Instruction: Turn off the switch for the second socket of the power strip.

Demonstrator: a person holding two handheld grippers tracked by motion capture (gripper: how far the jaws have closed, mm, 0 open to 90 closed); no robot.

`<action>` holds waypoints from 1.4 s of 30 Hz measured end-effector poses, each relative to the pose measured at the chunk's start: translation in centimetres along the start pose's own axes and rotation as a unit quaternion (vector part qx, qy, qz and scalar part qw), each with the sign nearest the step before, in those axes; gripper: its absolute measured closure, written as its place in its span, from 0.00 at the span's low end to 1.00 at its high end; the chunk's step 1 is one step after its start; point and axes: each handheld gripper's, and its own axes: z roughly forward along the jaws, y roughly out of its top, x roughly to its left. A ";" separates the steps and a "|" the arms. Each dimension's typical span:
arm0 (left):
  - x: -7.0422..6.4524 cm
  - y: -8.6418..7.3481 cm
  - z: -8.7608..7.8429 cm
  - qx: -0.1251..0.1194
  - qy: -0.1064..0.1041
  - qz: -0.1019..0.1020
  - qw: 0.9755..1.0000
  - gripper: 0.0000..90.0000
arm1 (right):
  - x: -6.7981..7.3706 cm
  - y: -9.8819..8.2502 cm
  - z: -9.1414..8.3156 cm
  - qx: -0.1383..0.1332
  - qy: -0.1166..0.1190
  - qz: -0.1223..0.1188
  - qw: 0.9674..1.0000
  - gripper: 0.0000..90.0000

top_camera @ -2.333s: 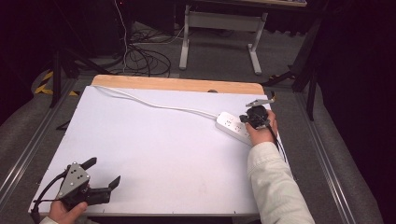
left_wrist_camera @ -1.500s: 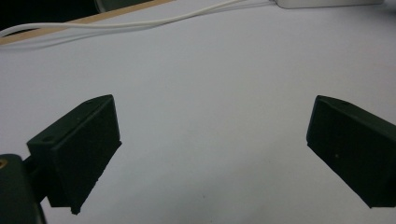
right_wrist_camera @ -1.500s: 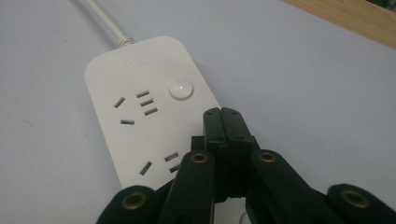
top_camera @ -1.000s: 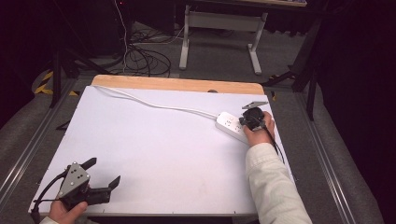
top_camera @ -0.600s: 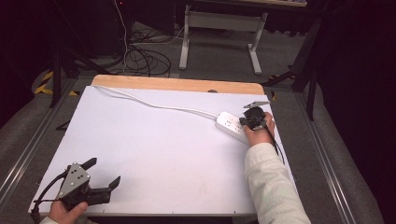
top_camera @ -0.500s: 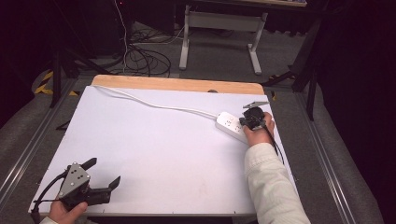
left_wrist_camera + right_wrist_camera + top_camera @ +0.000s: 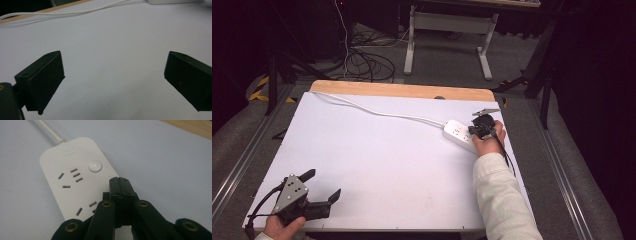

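On the white table (image 7: 387,160), the right gripper (image 7: 120,181), jaws pressed together, pokes over the power strip (image 7: 75,178) near the far right edge just short of its round button (image 7: 95,166), while the left gripper (image 7: 322,186), jaws spread wide on nothing, rests at the near left corner.

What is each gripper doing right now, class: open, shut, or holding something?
Left gripper: open, jaws wide apart over the white table, holding nothing.
Right gripper: shut, jaws pressed together over the white rectangular plastic power strip, holding nothing.
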 end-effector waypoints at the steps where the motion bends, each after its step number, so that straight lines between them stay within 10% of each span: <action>1: 0.0 0.0 0.0 0.000 0.000 0.000 1.000 0.04 | -0.2 -0.1 0.0 -0.001 0.005 0.008 1.000 1.00; 11: 0.0 0.0 0.0 0.000 -0.001 -0.003 1.000 0.04 | -0.2 -0.1 0.0 -0.005 0.006 0.014 1.000 1.00; 18: 0.2 0.0 0.2 0.002 0.000 -0.006 1.000 0.04 | -0.8 -0.3 -1.0 -0.057 0.017 0.039 0.997 1.00; 42: 0.1 0.0 0.2 0.002 0.002 -0.007 1.000 0.04 | 0.8 -0.3 -8.2 -0.144 0.047 0.001 0.989 1.00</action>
